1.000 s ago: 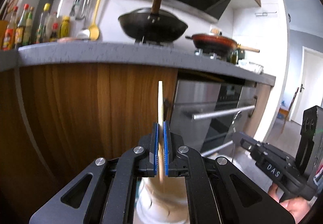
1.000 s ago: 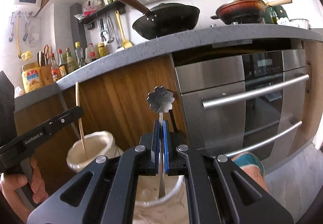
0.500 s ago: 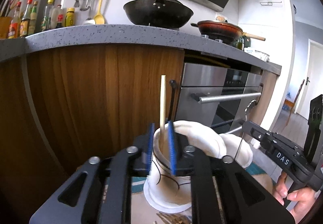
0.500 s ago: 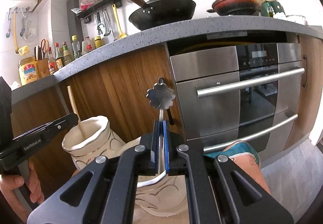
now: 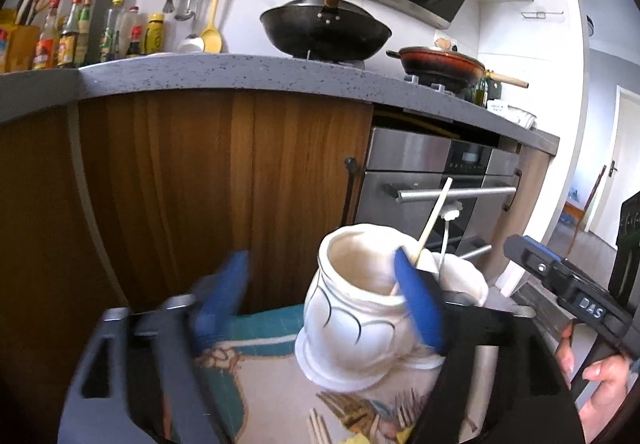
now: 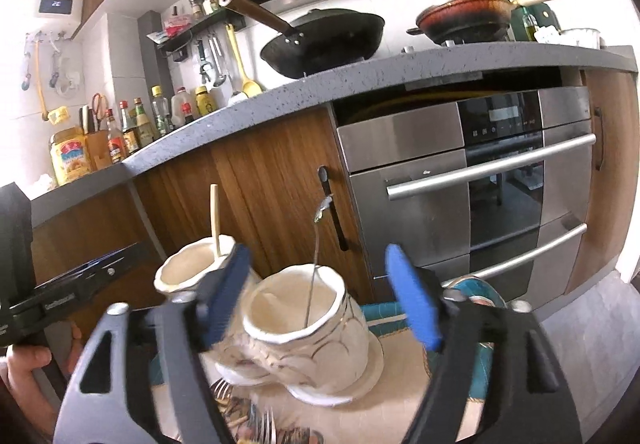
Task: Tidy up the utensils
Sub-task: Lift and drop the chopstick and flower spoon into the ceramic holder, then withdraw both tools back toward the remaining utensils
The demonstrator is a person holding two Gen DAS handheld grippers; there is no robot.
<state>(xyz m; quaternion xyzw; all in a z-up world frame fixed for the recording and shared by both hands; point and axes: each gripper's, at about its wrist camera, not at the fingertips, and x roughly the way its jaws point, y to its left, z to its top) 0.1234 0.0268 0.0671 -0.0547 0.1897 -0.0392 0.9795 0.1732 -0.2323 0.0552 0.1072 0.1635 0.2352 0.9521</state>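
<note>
Left wrist view: the left gripper has its blue-padded jaws spread wide, having just been opening, and it pinches nothing. The near white ceramic vase stands between the jaws; the right pad overlaps the vase's rim in this view, and whether it touches I cannot tell. A wooden chopstick leans out of that vase, free of the pads. Just behind the vase stands a second white vase with a thin metal utensil upright in it. In front of the near vase, forks and more chopsticks lie on a patterned mat. To the vase's right the right gripper shows, held by a hand, with "DAS" printed on its body.

Right wrist view: the right gripper also stands wide apart, its jaws having just been opening, empty. The cream vase sits between them, apart from the right pad; the left pad is blurred. The metal utensil, flower-ended, stands loose inside it. Beside this vase to the left is the other vase with the chopstick in it. Farther left, the left gripper bears small lettering too blurred to read, gripped by a hand. On the grey countertop above the vase, a yellow-labelled jar carries print I cannot read.
</note>
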